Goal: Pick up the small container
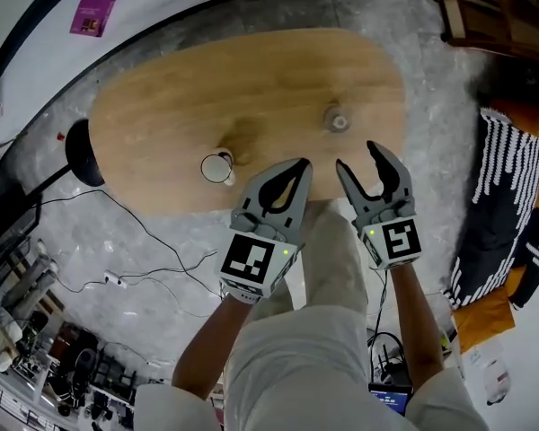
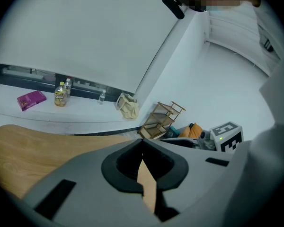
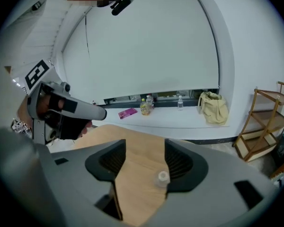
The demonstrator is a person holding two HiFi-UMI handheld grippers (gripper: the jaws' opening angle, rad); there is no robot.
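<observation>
Starting off to the left of the left gripper [image 1: 303, 163], a white cup [image 1: 217, 168] stands upright on the wooden table [image 1: 180, 106], a little ahead of the closed tips and near the table's near edge. The inside looks pale, but I cannot tell whether there is anything in it.

The left gripper itself hangs over the near edge of the table and points forward and down. Its jaws are drawn together, the tips meet, and nothing is pinched between them. Only a thin sliver of tabletop shows behind the tips.

Moving right, there is the small container [image 1: 337, 119]. It sits upright on the table by itself, ahead of the right gripper [image 1: 357, 156] and slightly to the left of its line. It is a clear little thing with a pale round top, too small to say what it holds. Seen along the right gripper's jaws, it appears in the gap close to the right-hand jaw. It is beyond the tips, though, and neither pad touches it.

The right gripper is beside the left one, also tilted down at the table. Its jaws are parted and nothing is held in them.

Far beyond both grippers a white ledge runs along the wall. From left to right it holds a pink packet [image 3: 128, 112], a bottle with yellow contents [image 3: 145, 109], a clear bottle [image 3: 180, 102] and a slumped beige bag [image 3: 213, 109]. A wooden rack [image 3: 267, 126] stands on the floor off to the right.
</observation>
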